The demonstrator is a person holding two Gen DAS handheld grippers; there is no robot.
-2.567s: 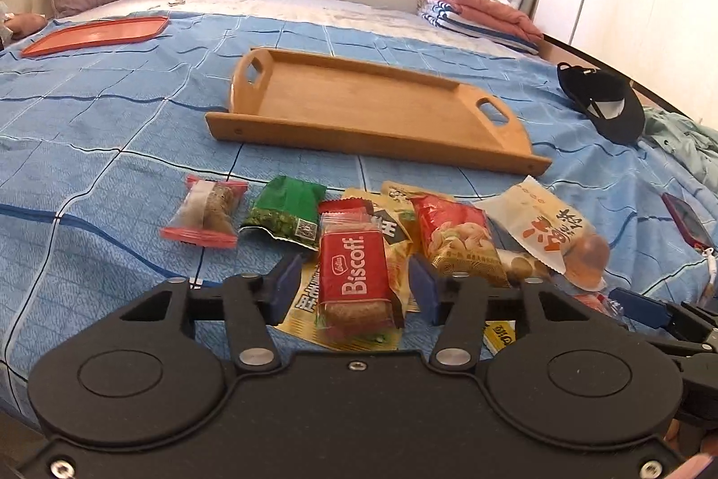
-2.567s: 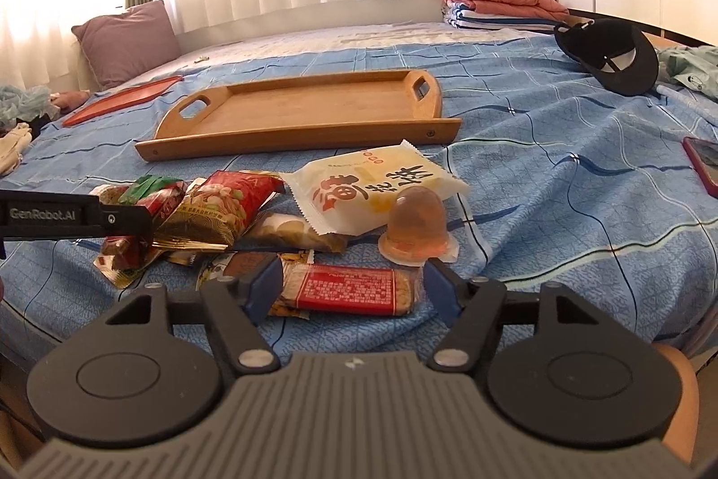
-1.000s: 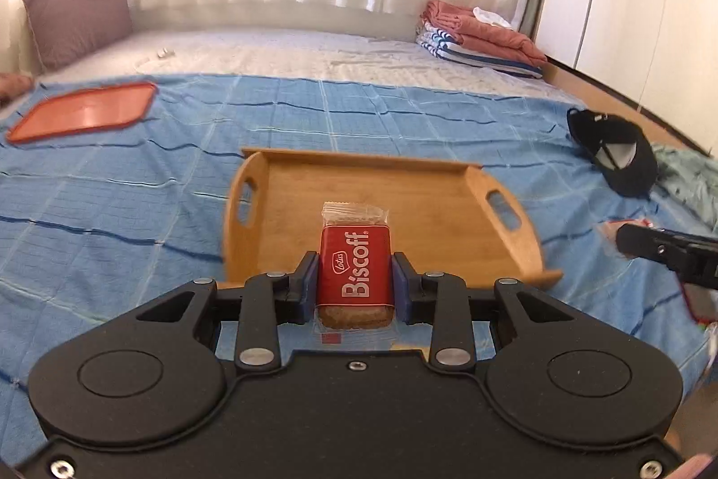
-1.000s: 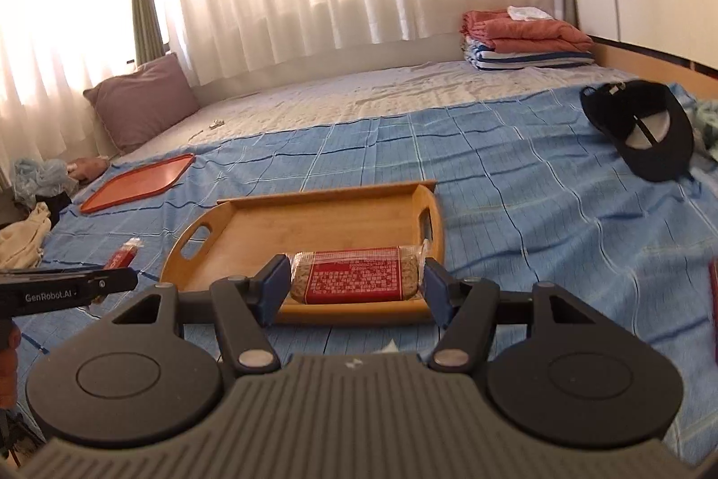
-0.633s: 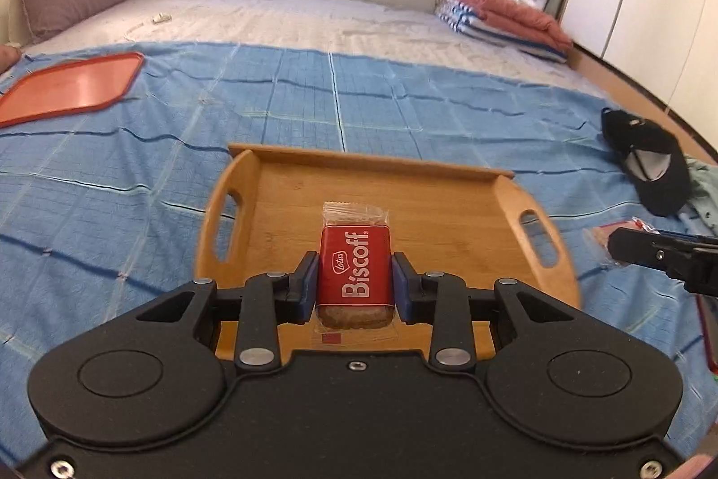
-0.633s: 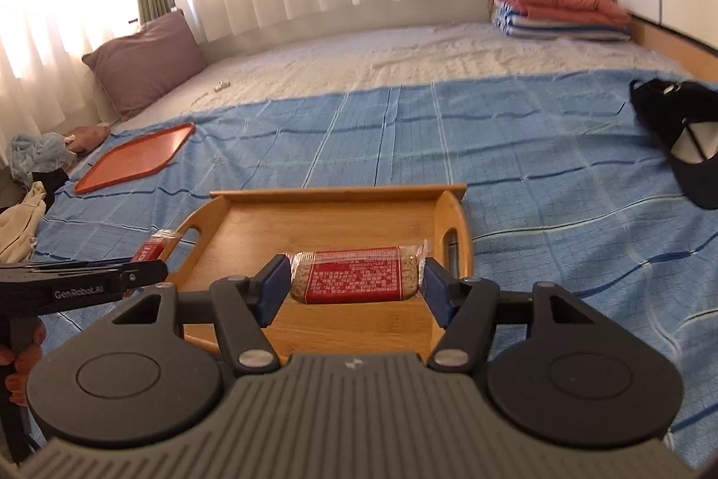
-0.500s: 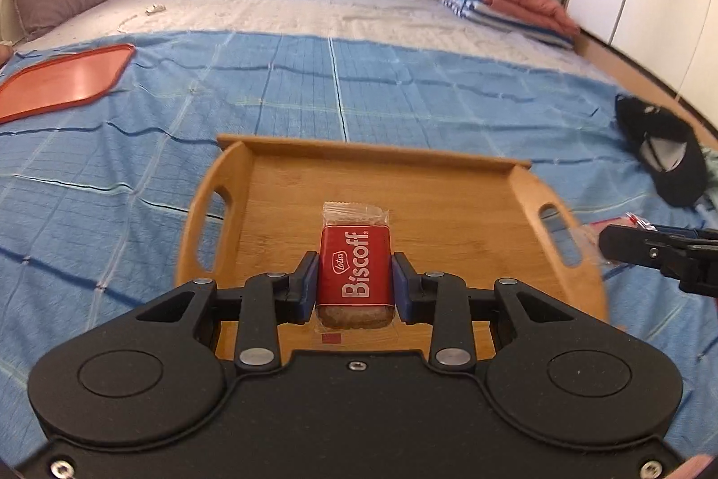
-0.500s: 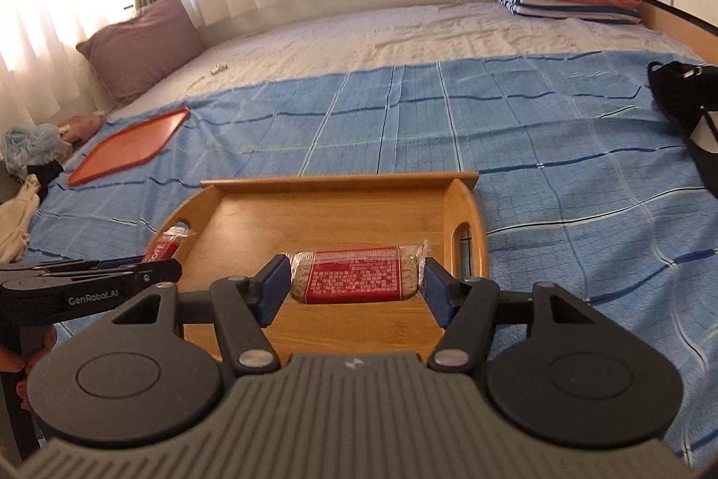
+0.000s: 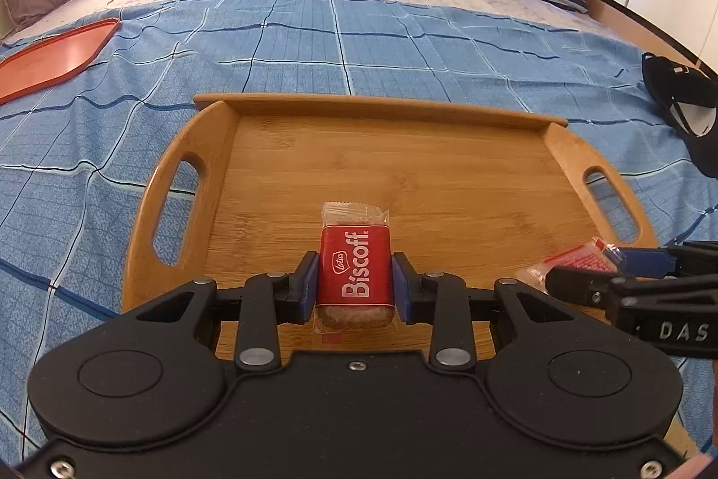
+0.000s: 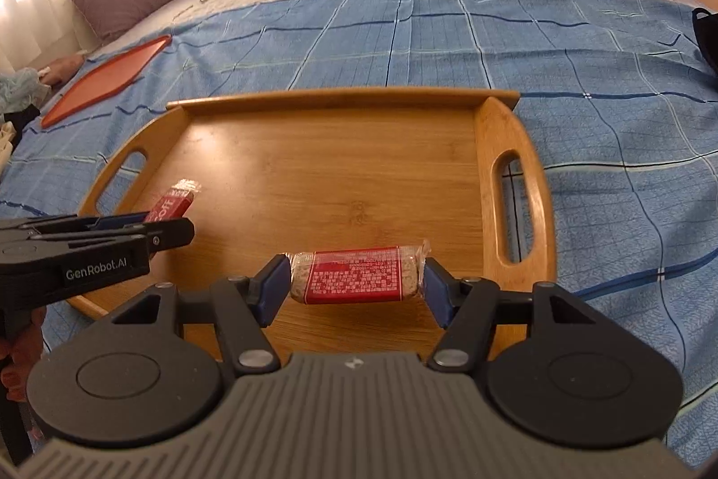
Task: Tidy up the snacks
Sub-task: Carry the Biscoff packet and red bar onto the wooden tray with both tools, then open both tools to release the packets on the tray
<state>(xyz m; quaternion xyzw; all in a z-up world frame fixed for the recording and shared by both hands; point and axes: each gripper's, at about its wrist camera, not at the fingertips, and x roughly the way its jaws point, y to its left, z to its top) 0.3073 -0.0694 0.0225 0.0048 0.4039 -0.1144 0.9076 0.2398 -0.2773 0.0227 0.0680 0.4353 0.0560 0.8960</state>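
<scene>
I'm gripping a Biscoff packet [image 9: 356,274] by its long edges in my left gripper [image 9: 355,286]; the right gripper [image 10: 354,281] is clamping another biscuit packet [image 10: 355,274] endwise. Both are light, crinkly, brittle inside, hovering over the wooden tray [image 9: 404,164] on the bed [image 9: 359,30].

black cap [image 9: 686,111] cut off at right edge, orange tray [image 9: 49,57] cropped left
</scene>
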